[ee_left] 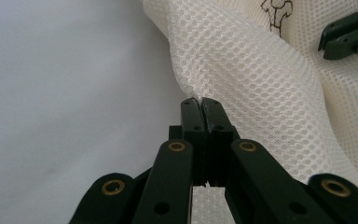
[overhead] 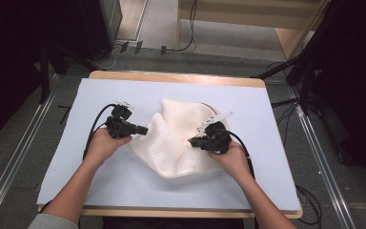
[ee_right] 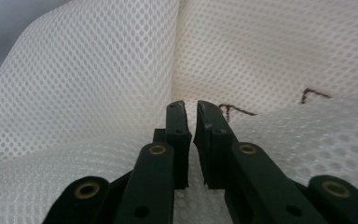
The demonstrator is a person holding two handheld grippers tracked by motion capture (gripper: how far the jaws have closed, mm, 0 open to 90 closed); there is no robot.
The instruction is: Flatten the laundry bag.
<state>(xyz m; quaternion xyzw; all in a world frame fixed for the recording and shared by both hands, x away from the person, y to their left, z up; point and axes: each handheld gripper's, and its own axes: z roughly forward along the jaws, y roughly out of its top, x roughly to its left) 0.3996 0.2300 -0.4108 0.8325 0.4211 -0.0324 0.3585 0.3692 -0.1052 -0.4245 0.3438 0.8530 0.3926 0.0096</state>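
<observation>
The left gripper (ee_left: 200,103) is pinching the very edge of the white mesh cloth (overhead: 176,143), its fingers (ee_left: 191,122) pressed together with only a thin lip of fabric between the tips. The right gripper (ee_right: 190,106) is sitting with its fingers (ee_right: 178,122) narrow but showing a slim gap; mesh is lying around and under them, and I cannot tell whether any layer is actually being caught there.

The cloth is lying bunched in the middle of the pale blue counter (overhead: 100,181), rising into a fold between the two grippers, with a brown stitched mark (ee_right: 233,109) showing on the far layer.

The likely trouble is the left hold slipping: so little fabric is being held that any sideways pull could be tearing it free. On the right, the fingers may be closing on nothing, or on two layers at once, so lifting could be dragging the heap rather than opening it. The open weave could also be snagging on a fingertip.
</observation>
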